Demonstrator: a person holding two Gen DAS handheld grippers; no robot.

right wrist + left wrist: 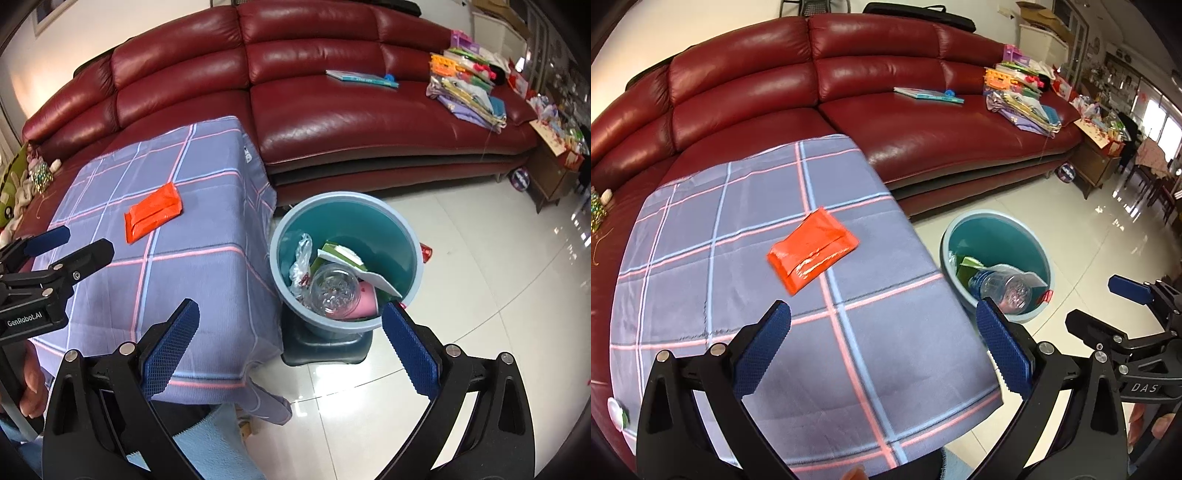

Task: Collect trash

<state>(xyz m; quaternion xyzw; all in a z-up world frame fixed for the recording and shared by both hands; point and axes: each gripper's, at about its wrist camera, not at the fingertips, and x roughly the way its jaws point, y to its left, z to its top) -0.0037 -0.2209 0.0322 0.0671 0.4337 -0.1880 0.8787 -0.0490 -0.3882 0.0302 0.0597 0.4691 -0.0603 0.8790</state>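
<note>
An orange plastic packet [812, 251] lies flat on the plaid-covered table [701, 295], also in the right wrist view [153, 212]. My left gripper [882, 336] is open and empty, held above the table short of the packet. A blue-green bin [399, 221] stands on the floor right of the table and holds a clear plastic bottle [334, 291], a pink cup, a plastic bag and cartons; the bin also shows in the left wrist view [1027, 236]. My right gripper [290, 332] is open and empty, above the gap between table and bin.
A red leather sofa [332, 110] runs behind the table, with a book [360, 78] and a pile of toys and papers [469, 88] on it. A small red item [426, 253] lies on the shiny tiled floor [498, 295] by the bin.
</note>
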